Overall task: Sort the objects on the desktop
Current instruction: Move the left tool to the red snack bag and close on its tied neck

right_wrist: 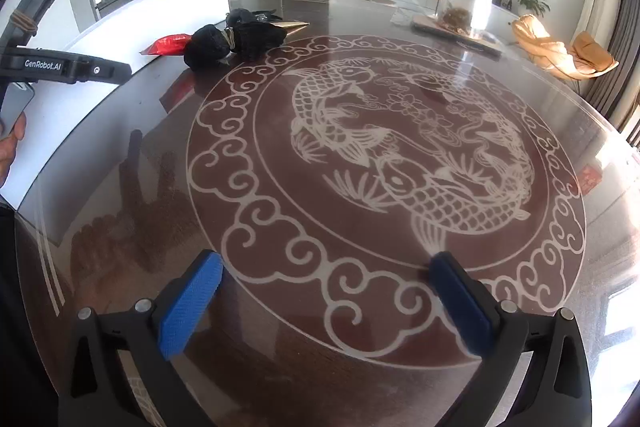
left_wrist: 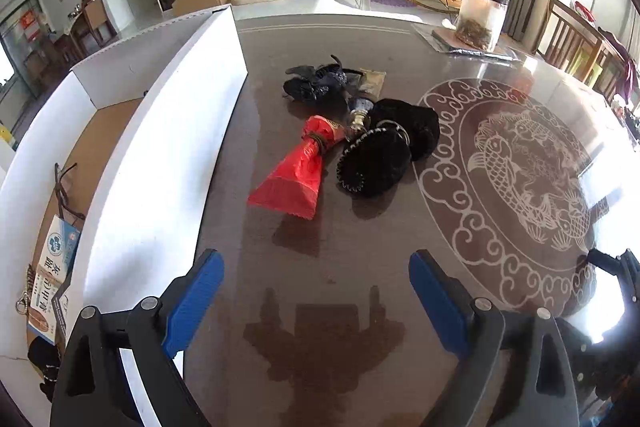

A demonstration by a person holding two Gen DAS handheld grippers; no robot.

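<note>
On the glossy brown table, patterned with a pale fish-and-cloud roundel, a small heap of things is seen well ahead of the left claw. A red bag, tied at its neck, lies nearest the claw; touching it on the right are two black fuzzy pouches, and behind them a dark crumpled item and a gold packet. Along the left of the heap a white cardboard box is stood, its wall close beside the red bag; a printed blue-and-white packet and a brown cord are seen lying inside it. A clear jar is set at the far edge of the table.

Both claws are released, the blue pads spread wide with nothing between them. The right claw is held over the near rim of the roundel, well apart from the heap, which is seen at the upper left of its view.
</note>
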